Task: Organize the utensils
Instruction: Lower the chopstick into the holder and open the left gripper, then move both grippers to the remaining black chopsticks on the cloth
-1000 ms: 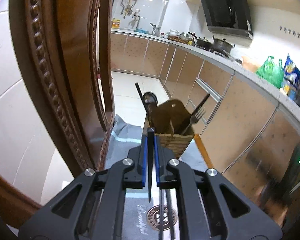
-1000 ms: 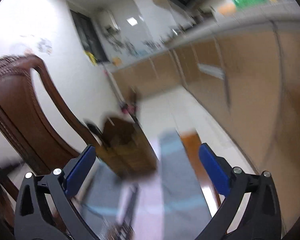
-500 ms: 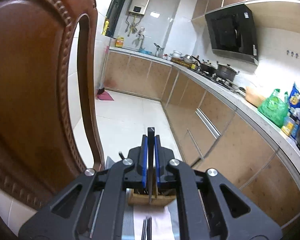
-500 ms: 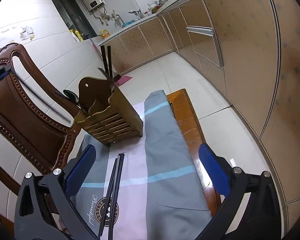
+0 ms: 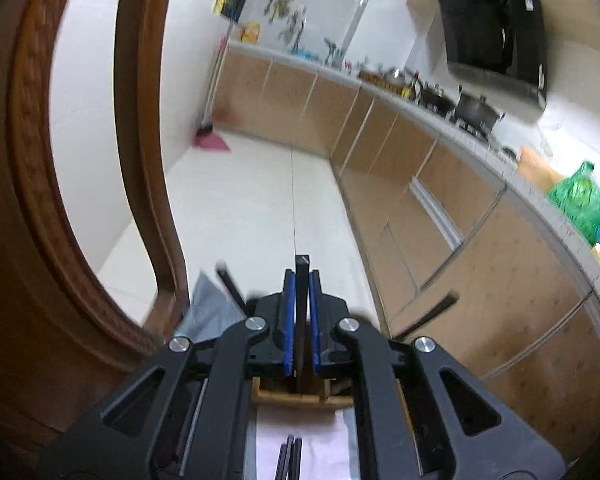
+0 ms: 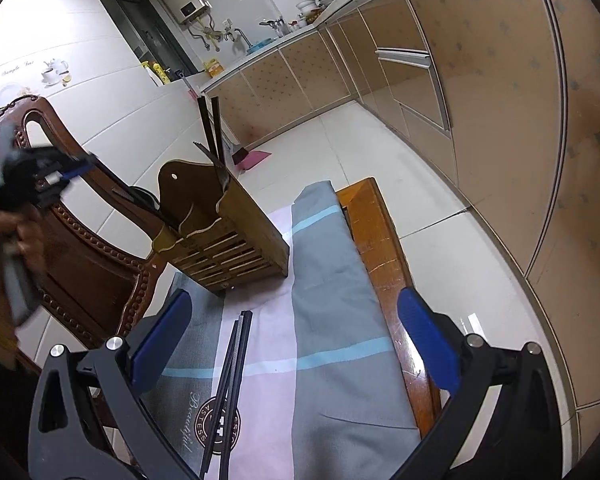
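Note:
My left gripper [image 5: 301, 280] is shut on a black chopstick [image 5: 301, 308] that points down over the wooden utensil holder [image 5: 292, 394], whose rim shows just below the fingers. In the right wrist view the holder [image 6: 228, 236] stands on the cloth with two black utensil handles [image 6: 211, 128] sticking up from it. Black chopsticks [image 6: 230, 380] lie on the cloth in front of it. My right gripper [image 6: 296, 340] is open and empty above the cloth. The left gripper also shows in the right wrist view [image 6: 76, 166], up at the left by the chair.
A carved wooden chair back [image 6: 84, 240] stands left of the holder. The grey and pink cloth [image 6: 324, 320] covers a narrow wooden table [image 6: 376, 240] whose right edge drops to the tiled floor. Kitchen cabinets [image 6: 500, 100] run along the right.
My left gripper has risen and come in over the holder with the chopstick still in it. My right gripper has steadied and stays open above the cloth.

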Tool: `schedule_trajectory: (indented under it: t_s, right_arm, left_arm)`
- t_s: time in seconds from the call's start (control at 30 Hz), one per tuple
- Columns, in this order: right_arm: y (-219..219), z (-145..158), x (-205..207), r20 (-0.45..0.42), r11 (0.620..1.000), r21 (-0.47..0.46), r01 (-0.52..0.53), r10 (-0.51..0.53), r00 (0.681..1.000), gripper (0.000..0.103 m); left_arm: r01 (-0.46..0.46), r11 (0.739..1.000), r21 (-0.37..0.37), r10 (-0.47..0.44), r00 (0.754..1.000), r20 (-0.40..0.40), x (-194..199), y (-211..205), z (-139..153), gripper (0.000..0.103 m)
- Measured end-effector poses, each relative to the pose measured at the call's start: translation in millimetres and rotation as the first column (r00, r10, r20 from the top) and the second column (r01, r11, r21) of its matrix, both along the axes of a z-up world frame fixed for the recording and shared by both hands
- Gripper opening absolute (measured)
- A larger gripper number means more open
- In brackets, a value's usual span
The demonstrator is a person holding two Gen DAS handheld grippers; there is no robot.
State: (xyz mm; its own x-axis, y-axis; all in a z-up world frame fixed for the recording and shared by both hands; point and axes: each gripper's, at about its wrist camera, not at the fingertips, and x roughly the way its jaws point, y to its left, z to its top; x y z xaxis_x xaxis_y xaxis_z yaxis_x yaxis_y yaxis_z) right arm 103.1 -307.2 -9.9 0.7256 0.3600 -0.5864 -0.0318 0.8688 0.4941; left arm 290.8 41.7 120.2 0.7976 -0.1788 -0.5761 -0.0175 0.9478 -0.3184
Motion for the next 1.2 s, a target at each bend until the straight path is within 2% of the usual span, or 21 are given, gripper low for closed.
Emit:
schedule_trajectory:
  t_s: [0.03, 0.1, 0.13, 0.17, 0.2, 0.27, 0.37, 0.47, 0.6, 0.7, 0.8, 0.97, 1.2]
  right_arm:
    - [1, 0, 0, 0.000, 1.000, 0.000, -0.004, 0.004, 1.000, 0.100]
    - [2, 1, 0, 0.002, 1.000, 0.001, -0.008, 0.008, 1.000, 0.100]
    - [3, 2, 0, 0.004, 1.000, 0.000, -0.012, 0.012, 1.000, 0.100]
    - [4, 2, -1, 0.006, 1.000, -0.001, -0.015, 0.015, 1.000, 0.100]
    - [5, 4, -2, 0.010, 1.000, -0.005, -0.019, 0.019, 1.000, 0.100]
    - [9, 5, -3, 0.013, 0.999, -0.016, -0.028, 0.029, 1.000, 0.100]
    - [17, 5, -4, 0.013, 0.998, -0.048, -0.050, 0.051, 0.999, 0.100]
    - [32, 6, -10, 0.017, 0.990, -0.119, -0.077, 0.080, 0.997, 0.100]
    - [59, -2, -21, -0.002, 0.961, -0.231, -0.155, 0.159, 0.987, 0.100]
    - [71, -17, -30, -0.033, 0.946, -0.263, -0.188, 0.186, 0.982, 0.100]
    - [78, -27, -42, -0.040, 0.936, -0.296, -0.189, 0.185, 0.982, 0.100]
    - [82, -32, -61, -0.029, 0.939, -0.291, -0.185, 0.185, 0.982, 0.100]
    - [83, -35, -61, -0.034, 0.938, -0.297, -0.179, 0.177, 0.984, 0.100]
  left_arm:
    - [0.006, 1.000, 0.008, -0.006, 1.000, -0.006, -4, -2, -7, 0.009]
    - [0.012, 0.999, 0.039, -0.012, 1.000, -0.001, -23, -5, -21, 0.034]
    - [0.013, 0.998, 0.058, -0.014, 1.000, 0.003, -36, -7, -27, 0.060]
    - [0.016, 0.998, 0.068, -0.016, 1.000, 0.008, -47, -8, -32, 0.065]
    - [0.027, 0.996, 0.084, -0.028, 1.000, 0.008, -64, -11, -39, 0.067]
    - [0.068, 0.991, 0.116, -0.066, 0.997, -0.026, -91, -17, -55, 0.072]
    - [0.128, 0.983, 0.130, -0.119, 0.990, -0.077, -135, -26, -85, 0.078]
    - [0.132, 0.980, 0.152, -0.113, 0.985, -0.127, -166, -33, -108, 0.082]
    - [0.150, 0.963, 0.222, -0.114, 0.979, -0.168, -190, -46, -138, 0.084]
    - [0.203, 0.937, 0.283, -0.140, 0.964, -0.227, -195, -55, -159, 0.084]
    - [0.224, 0.923, 0.313, -0.160, 0.963, -0.219, -196, -59, -162, 0.084]
    - [0.214, 0.942, 0.260, -0.160, 0.964, -0.213, -199, -46, -159, 0.084]
    - [0.226, 0.940, 0.258, -0.172, 0.961, -0.216, -202, -47, -160, 0.084]
